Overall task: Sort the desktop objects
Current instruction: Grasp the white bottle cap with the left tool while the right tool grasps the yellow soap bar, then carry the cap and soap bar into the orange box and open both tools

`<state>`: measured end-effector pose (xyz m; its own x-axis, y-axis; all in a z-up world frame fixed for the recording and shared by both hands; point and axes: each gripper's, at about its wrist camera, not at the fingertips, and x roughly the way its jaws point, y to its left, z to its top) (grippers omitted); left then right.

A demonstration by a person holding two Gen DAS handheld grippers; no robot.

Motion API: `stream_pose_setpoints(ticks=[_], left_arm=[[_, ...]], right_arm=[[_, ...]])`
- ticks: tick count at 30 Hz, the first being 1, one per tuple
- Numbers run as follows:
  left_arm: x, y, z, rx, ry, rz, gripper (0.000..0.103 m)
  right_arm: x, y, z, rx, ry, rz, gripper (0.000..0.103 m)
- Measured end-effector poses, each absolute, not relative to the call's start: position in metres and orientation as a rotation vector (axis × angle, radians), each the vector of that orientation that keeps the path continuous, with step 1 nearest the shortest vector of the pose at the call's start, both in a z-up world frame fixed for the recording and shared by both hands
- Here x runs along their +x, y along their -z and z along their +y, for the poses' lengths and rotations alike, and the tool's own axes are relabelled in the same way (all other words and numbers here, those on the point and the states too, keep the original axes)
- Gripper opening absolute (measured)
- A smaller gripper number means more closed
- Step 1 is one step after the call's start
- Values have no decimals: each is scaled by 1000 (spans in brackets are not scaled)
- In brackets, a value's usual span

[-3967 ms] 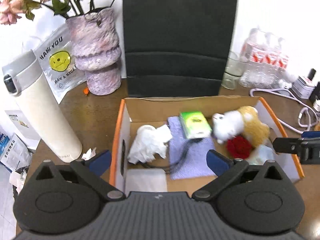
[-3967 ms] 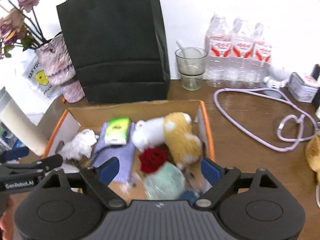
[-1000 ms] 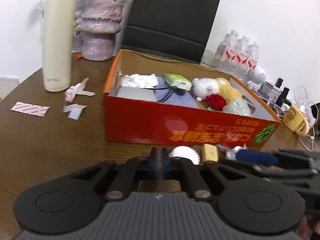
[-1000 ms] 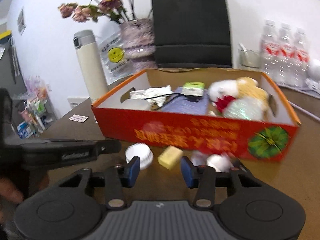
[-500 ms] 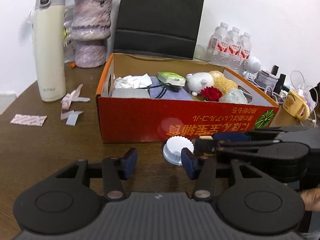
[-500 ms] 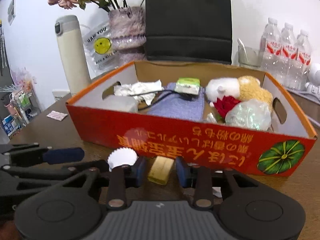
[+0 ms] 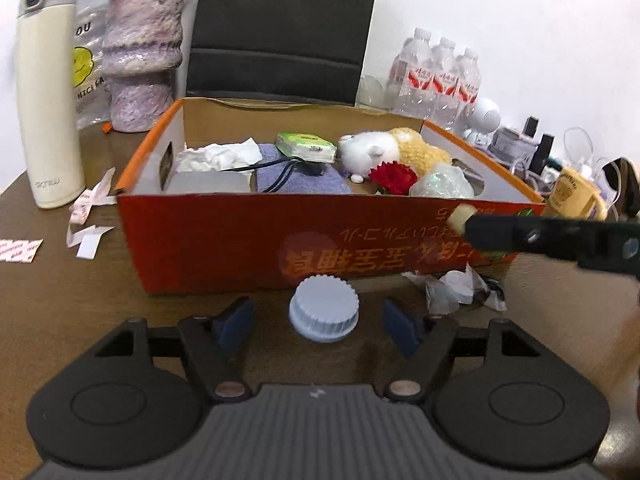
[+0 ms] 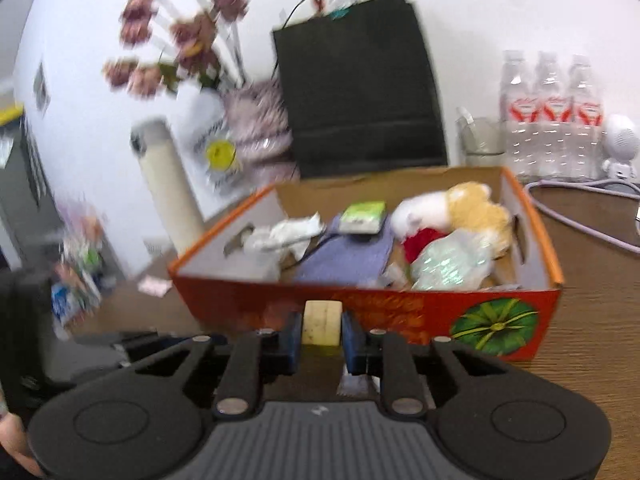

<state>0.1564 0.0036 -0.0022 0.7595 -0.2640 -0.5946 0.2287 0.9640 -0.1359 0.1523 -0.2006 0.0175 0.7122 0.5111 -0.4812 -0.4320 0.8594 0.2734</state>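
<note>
The right tool (image 8: 322, 338) closes on a cream eraser block (image 8: 322, 322), raised toward the orange box (image 8: 520, 322); the left tool (image 7: 316, 322) spreads around the ribbed white cap (image 7: 324, 314), ready to grasp it.

Red box (image 7: 224, 236), green fan print; pale-blue ridged cap (image 7: 324, 309); cream block (image 8: 322, 323); black bag (image 7: 280, 28).

left gripper (image 7: 316, 326) fingers opening, right gripper (image 8: 322, 336) fingers closing, gripping

The orange box (image 7: 208, 236) stands as a wall just behind the white cap (image 7: 324, 314), closing the way forward. Bare table (image 7: 60, 312) to the left is free; crumpled wrappers (image 7: 460, 290) lie on the right.
</note>
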Motion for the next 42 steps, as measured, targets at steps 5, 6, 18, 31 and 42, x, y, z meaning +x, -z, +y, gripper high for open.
stream_pose_setpoints(ticks=[5, 6, 18, 31, 42], left_arm=[[162, 4, -4, -53, 255, 652, 54], [162, 4, -4, -47, 240, 649, 39], [116, -8, 4, -77, 170, 644, 39], [-30, -48, -7, -74, 66, 480, 39], [-110, -50, -31, -54, 52, 361, 39]], right_arm=[[154, -15, -205, 180, -520, 568, 20], [153, -14, -204, 176, -523, 569, 20], [117, -16, -196, 140, -502, 551, 20], [-9, -17, -216, 74, -405, 591, 19], [-91, -36, -212, 72, -402, 345, 19]])
